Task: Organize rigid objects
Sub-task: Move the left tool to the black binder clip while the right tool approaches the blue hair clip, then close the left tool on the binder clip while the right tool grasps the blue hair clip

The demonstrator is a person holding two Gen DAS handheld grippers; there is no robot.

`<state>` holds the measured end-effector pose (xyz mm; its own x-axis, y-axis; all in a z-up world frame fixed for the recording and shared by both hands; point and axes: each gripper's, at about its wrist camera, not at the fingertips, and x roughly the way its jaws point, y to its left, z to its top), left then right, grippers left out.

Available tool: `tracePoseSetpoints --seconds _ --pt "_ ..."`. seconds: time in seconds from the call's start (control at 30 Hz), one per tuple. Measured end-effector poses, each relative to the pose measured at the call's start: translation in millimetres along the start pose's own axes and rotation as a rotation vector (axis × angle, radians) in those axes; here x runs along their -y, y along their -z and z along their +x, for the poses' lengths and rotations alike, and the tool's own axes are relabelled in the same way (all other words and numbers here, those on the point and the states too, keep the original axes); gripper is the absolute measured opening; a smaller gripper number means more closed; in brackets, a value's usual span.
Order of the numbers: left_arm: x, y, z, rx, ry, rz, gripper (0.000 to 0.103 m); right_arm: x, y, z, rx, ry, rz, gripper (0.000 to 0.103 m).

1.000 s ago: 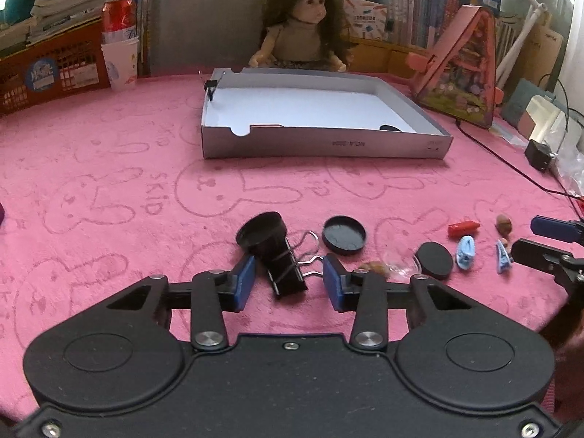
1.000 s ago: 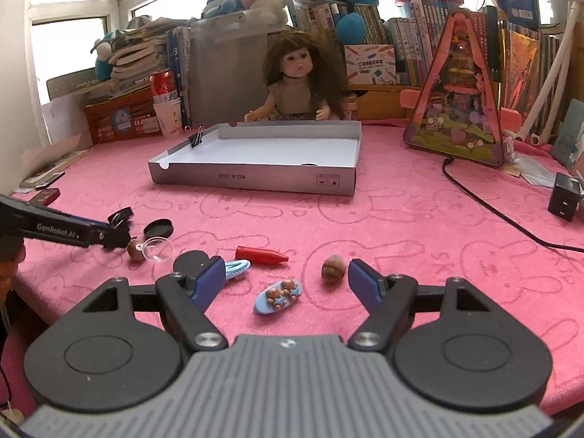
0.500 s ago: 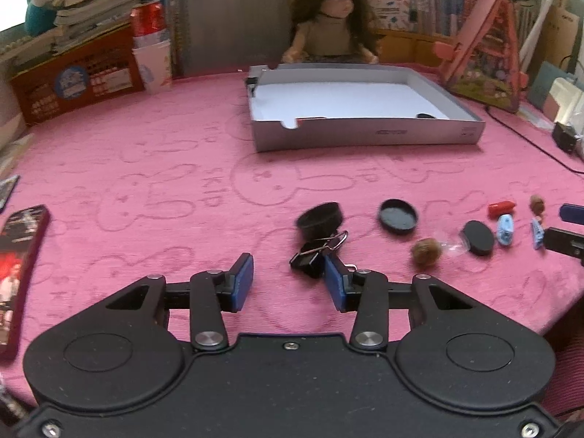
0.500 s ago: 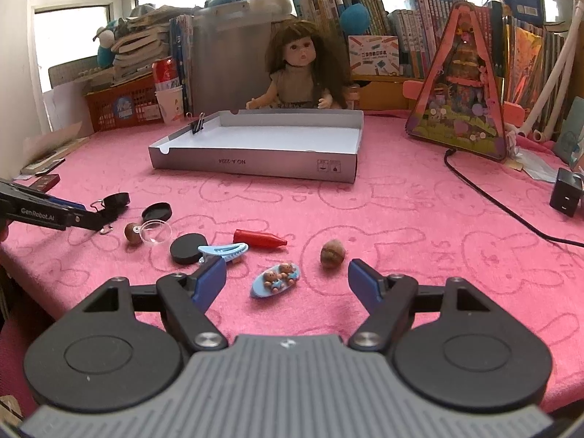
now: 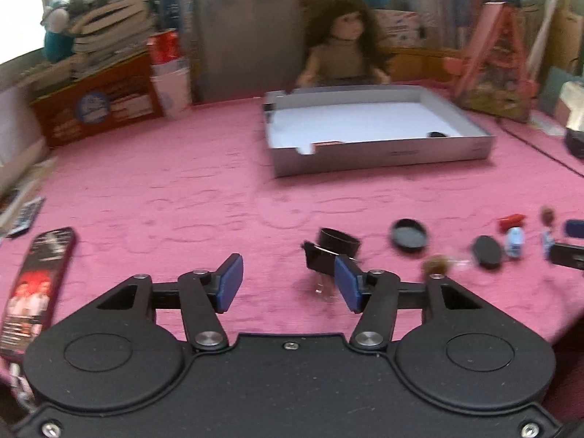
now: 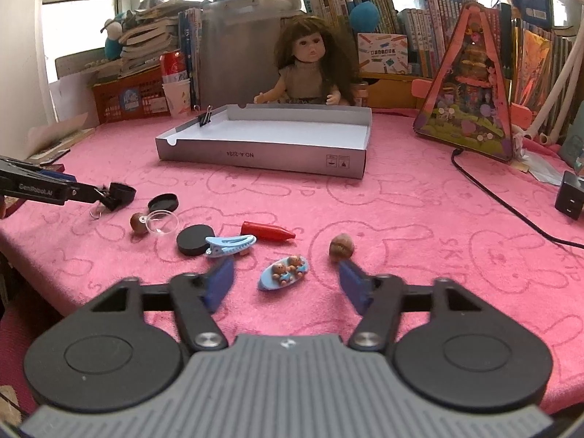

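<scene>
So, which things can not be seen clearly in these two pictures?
- Left wrist view: the binder clip by the left gripper is motion-blurred; whether a pad touches it is unclear while the jaws open.
- Same view: the tray front wall hides most of two small items inside.
- Right wrist view: the left gripper's tip overlaps the clip and black ring, so contact is unclear.
- Right gripper fingers are blurred, closing around the bear clip.

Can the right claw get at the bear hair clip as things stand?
Probably yes: the bear hair clip lies flat just ahead of the closing right claw, nothing between the fingers yet, with the nut off to one side.
</scene>
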<state>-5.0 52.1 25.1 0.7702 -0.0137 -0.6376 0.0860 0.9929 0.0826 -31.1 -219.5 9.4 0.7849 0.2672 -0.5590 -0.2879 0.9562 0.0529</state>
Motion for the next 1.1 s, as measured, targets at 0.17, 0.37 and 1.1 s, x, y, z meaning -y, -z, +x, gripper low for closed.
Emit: tracePoseSetpoints --seconds 0.17,0.37,1.1 --pt "19 2 5 -0.002 0.007 0.021 0.056 -4 2 -1 -0.001 -0.024 -0.034 0.059" --pt "24 4 15 -0.015 -0.017 0.005 0.056 -7 1 1 0.001 -0.022 -0.085 0.058" --pt "29 12 10 -0.022 0.091 0.051 0.031 -5 0 11 -0.023 -0.06 -0.098 0.037"
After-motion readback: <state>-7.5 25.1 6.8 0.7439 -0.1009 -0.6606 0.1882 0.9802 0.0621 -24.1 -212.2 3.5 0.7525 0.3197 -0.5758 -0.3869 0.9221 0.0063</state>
